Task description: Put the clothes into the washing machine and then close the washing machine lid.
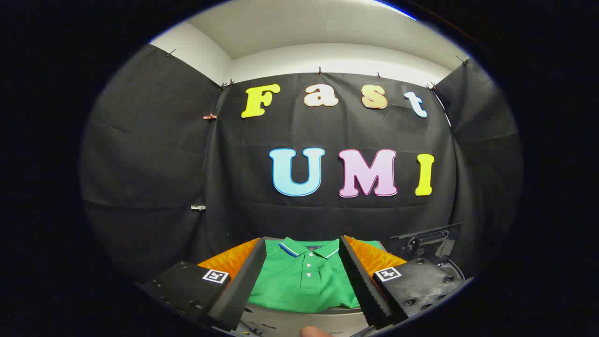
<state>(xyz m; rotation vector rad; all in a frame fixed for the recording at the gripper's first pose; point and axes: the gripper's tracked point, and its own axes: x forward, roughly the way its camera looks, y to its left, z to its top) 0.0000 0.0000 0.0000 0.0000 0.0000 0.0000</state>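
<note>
A folded green polo shirt [304,281] with a striped collar and white buttons lies flat just ahead of me, seen between my two fingers. My gripper [303,248] is open, its fingers spread wide to either side of the shirt and raised above it, touching nothing. The shirt rests on a grey surface [299,320]. A dark raised panel [426,241], maybe the washing machine's lid, stands beyond the right finger; the machine's tub is hidden.
The booth's black cloth wall [327,210] closes off the space right behind the shirt and on both sides. A fingertip of a person's hand [314,331] shows at the near edge below the shirt.
</note>
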